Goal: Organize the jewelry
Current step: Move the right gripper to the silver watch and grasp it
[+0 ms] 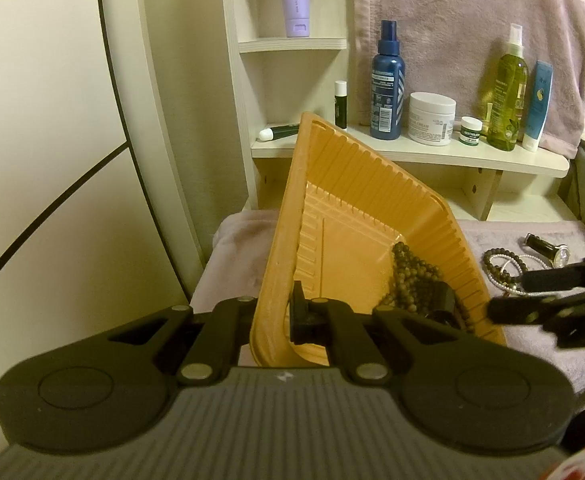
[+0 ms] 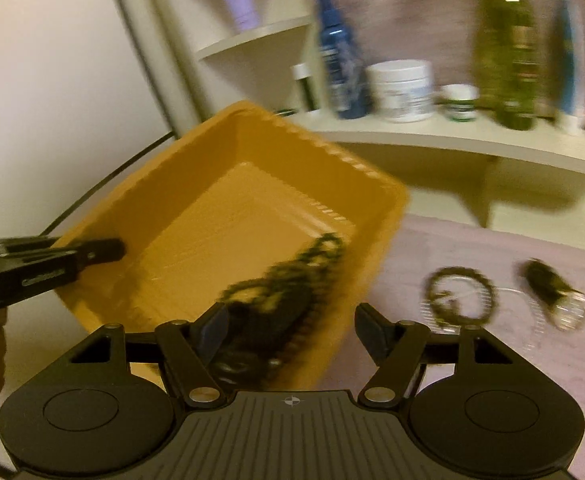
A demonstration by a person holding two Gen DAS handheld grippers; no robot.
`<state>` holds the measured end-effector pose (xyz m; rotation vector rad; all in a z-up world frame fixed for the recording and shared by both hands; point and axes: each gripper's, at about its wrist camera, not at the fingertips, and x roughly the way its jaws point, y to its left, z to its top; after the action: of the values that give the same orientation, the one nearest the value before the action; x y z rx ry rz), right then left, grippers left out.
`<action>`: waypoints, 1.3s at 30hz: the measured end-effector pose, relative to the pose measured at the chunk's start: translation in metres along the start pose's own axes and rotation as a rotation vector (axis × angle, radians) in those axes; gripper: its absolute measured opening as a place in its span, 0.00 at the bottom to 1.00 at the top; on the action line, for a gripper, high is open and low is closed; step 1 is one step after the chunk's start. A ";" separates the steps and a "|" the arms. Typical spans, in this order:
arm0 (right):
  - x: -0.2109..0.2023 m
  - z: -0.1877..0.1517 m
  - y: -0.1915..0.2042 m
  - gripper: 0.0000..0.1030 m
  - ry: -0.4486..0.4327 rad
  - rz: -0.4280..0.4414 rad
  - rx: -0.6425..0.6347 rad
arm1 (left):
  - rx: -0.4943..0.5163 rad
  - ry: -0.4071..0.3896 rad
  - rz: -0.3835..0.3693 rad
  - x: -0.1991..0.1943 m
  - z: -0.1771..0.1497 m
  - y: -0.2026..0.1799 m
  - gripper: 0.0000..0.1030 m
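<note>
Left tongs (image 1: 282, 312) clamp the tilted orange tray's (image 1: 356, 184) rim; right tongs (image 2: 290, 330) gape above its beaded bracelets (image 2: 292, 280).

A pale wall (image 1: 52, 120) with dark curved lines fills the left of the frame. A light wooden shelf unit (image 1: 412, 156) sits centre right, holding toiletry bottles (image 1: 388, 80). A pinkish towel (image 1: 452, 20) hangs behind it, upper right. Lighting is warm, yellowish.
</note>
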<state>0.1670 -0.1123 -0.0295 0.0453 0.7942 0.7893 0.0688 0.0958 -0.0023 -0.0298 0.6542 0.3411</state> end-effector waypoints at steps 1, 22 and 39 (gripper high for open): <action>-0.004 -0.002 -0.005 0.68 -0.009 -0.019 0.008 | -0.001 0.000 -0.001 0.000 0.000 0.000 0.05; -0.058 -0.045 -0.103 0.68 -0.071 -0.400 0.123 | 0.001 -0.001 -0.001 0.000 0.000 0.000 0.05; -0.028 -0.029 -0.120 0.67 -0.071 -0.477 -0.017 | 0.003 -0.001 0.002 0.001 0.000 -0.001 0.05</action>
<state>0.2104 -0.2238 -0.0712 -0.1275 0.6933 0.3400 0.0696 0.0954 -0.0023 -0.0257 0.6540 0.3423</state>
